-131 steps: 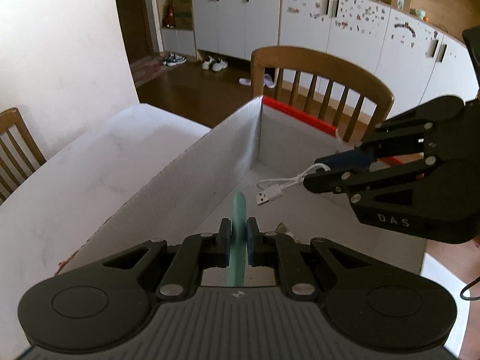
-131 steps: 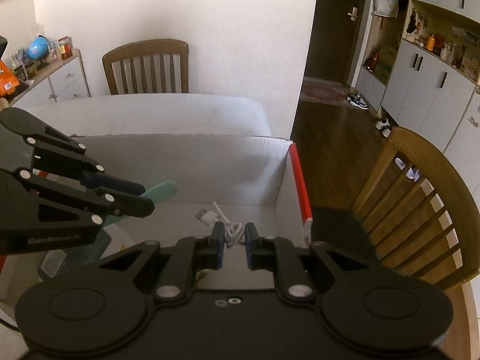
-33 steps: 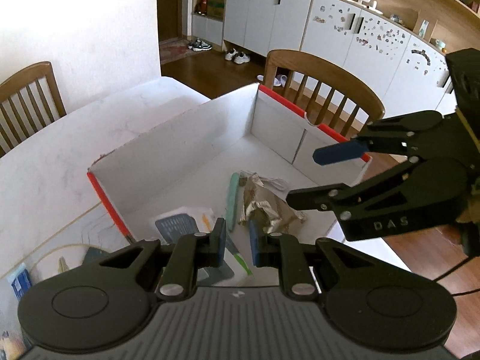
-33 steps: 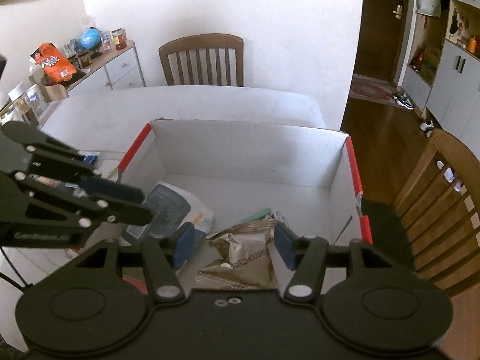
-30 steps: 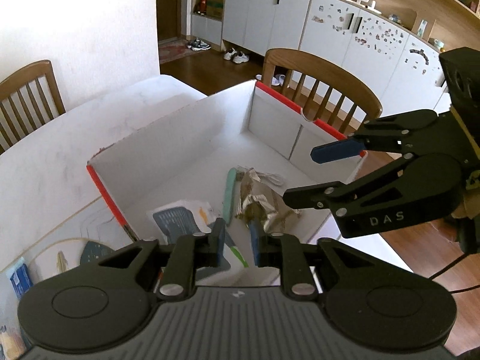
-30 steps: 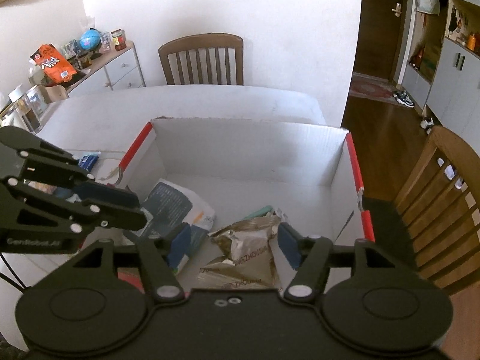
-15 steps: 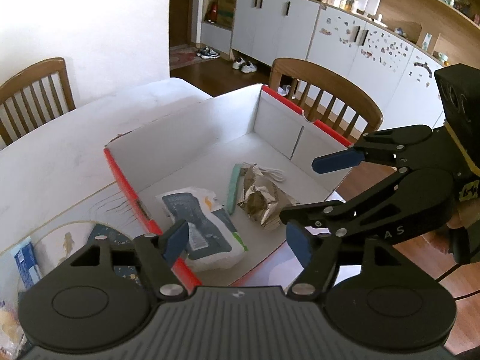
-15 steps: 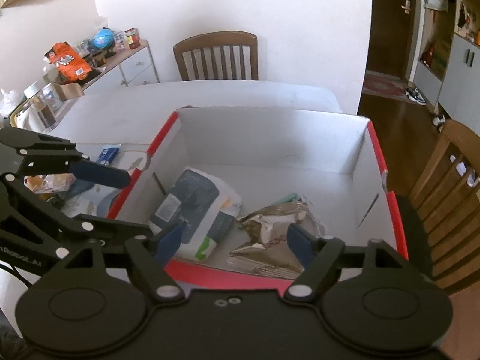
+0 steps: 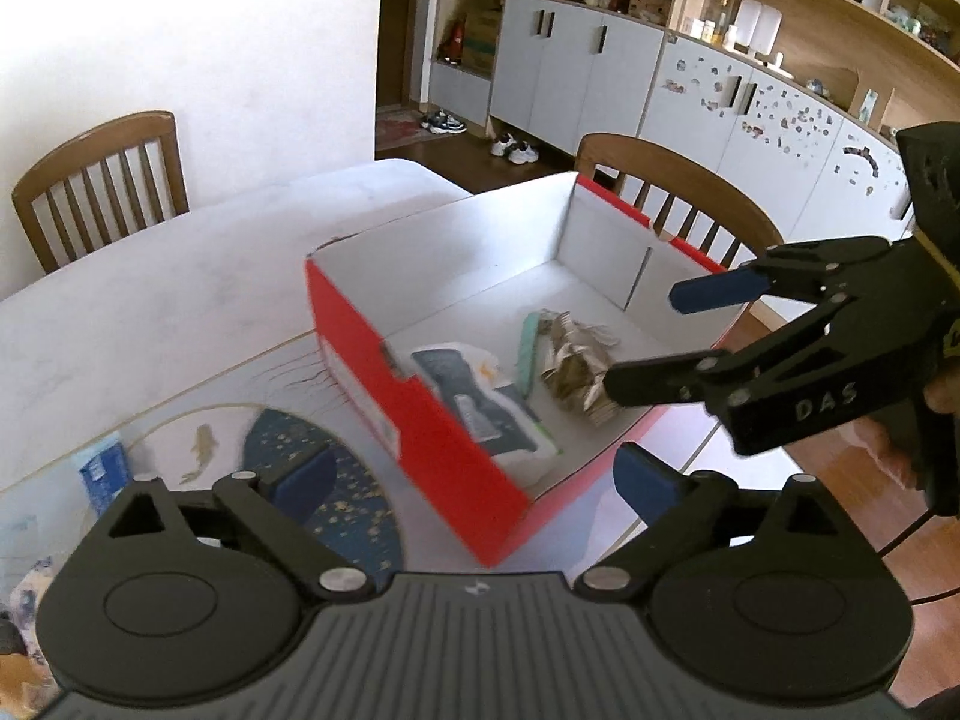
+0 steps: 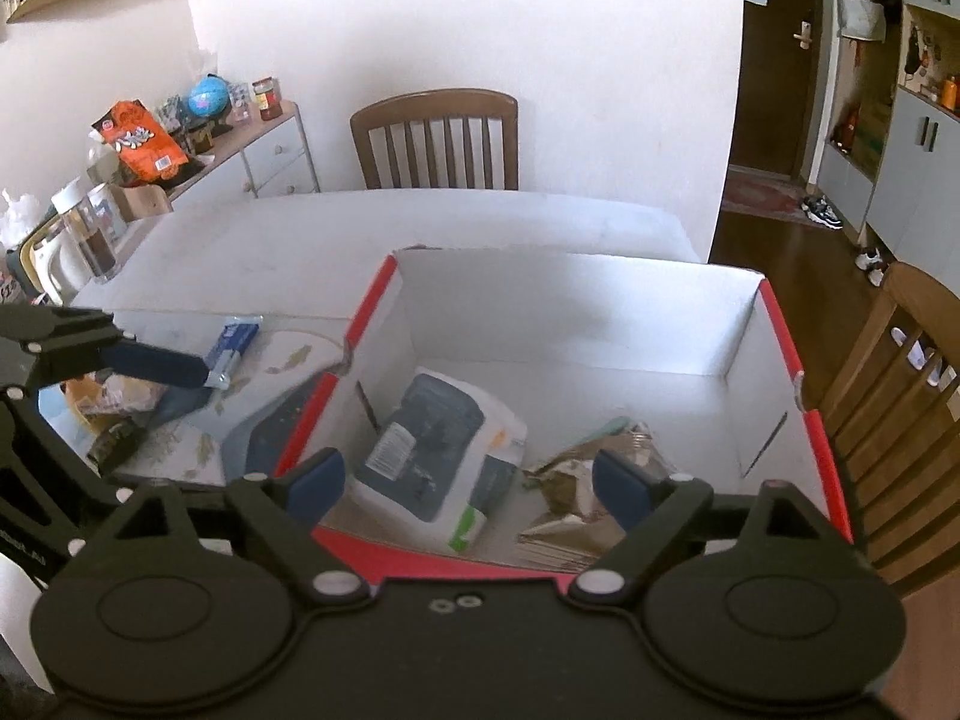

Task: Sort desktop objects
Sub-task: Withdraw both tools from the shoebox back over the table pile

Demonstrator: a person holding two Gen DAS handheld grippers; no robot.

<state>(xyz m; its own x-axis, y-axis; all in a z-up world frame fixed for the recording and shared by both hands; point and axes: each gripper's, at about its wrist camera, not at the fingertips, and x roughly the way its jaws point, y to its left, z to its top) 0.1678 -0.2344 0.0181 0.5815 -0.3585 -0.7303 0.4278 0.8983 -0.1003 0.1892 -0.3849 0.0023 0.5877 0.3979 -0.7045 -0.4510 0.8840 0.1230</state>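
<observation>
A red cardboard box (image 9: 420, 396) with white inner walls stands on the white table. In it lie a white and dark blue pack (image 9: 468, 396), a teal strip (image 9: 528, 348) and a crumpled gold foil bag (image 9: 576, 360). My left gripper (image 9: 474, 477) hovers over the box's near corner, its jaws opening with nothing between them. My right gripper (image 9: 678, 339) hangs over the box's right side. In the right wrist view the right gripper (image 10: 471, 483) sits above the box's near rim (image 10: 420, 558), over the pack (image 10: 438, 450) and the foil bag (image 10: 564, 498), jaws opening and empty.
Left of the box lie a fish-pattern placemat (image 9: 336, 480), a small blue carton (image 10: 231, 345) and snack wrappers (image 10: 120, 396). Wooden chairs (image 10: 435, 138) (image 9: 678, 192) stand at the table's far and right sides. A sideboard (image 10: 264, 156) carries jars and a globe.
Both grippers have pulled back from inside the box and their jaws have spread wide. The teal strip and the white cable they held earlier have been let go into the box.
</observation>
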